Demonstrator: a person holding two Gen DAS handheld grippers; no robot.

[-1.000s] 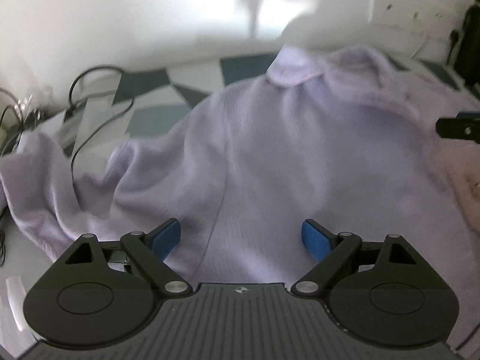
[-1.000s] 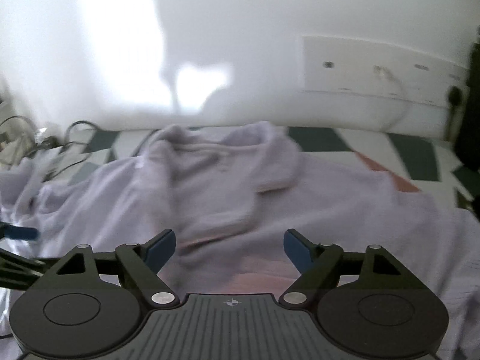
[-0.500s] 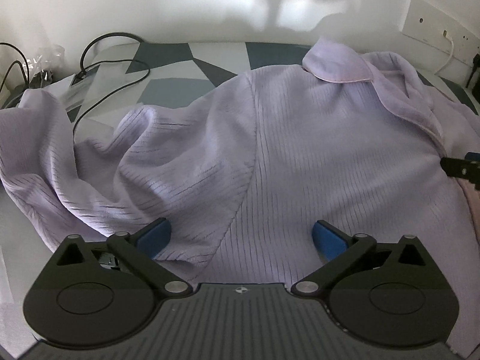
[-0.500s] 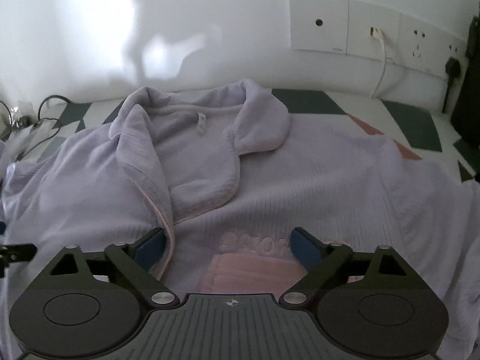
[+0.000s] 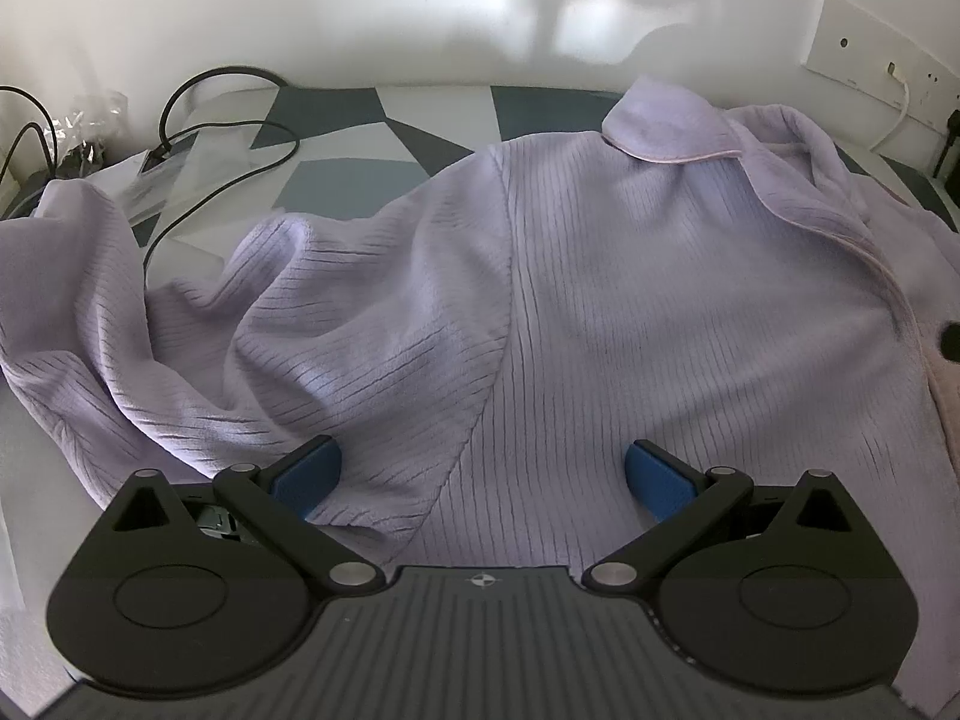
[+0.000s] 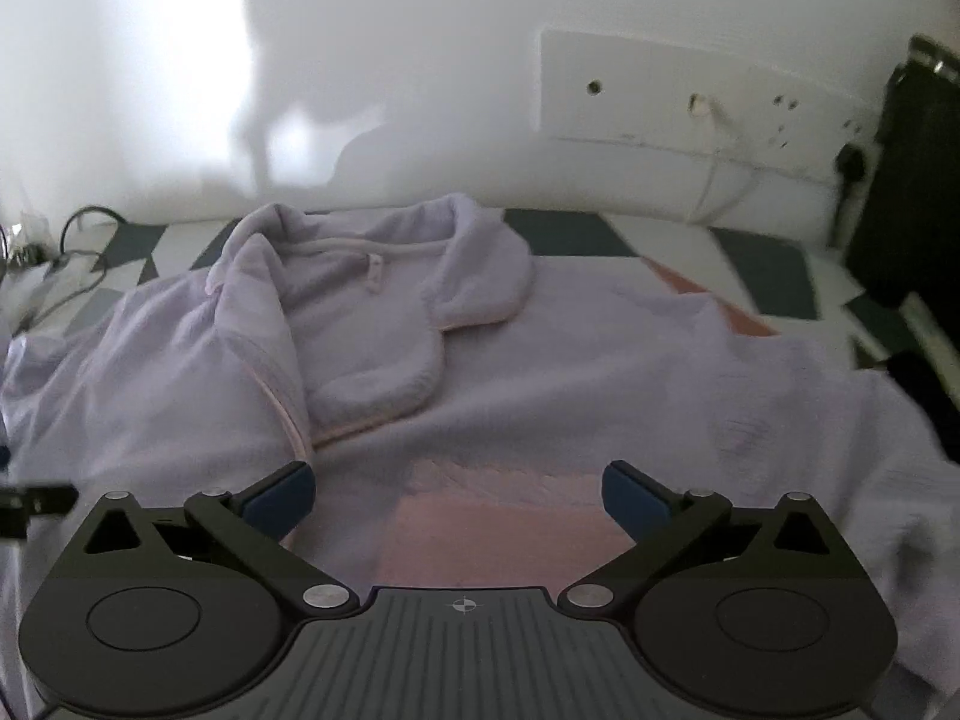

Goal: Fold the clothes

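Lilac ribbed garment [image 5: 600, 300] spread on patterned counter [image 5: 384, 138], collar toward wall.
I see left gripper [image 5: 483, 474] fully open above its body; right gripper [image 6: 459, 495] still opening over pink pocket [image 6: 510, 534], nothing gripped.

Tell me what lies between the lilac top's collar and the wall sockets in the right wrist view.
Only bare patterned tabletop lies between the collar and the wall sockets, and a white cable hangs from a socket, in the right wrist view.

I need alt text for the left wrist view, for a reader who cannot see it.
A lilac ribbed garment lies spread on a patterned table, its sleeve bunched at left. The left tongs hang over it, open and empty. Black cables lie near the wall.
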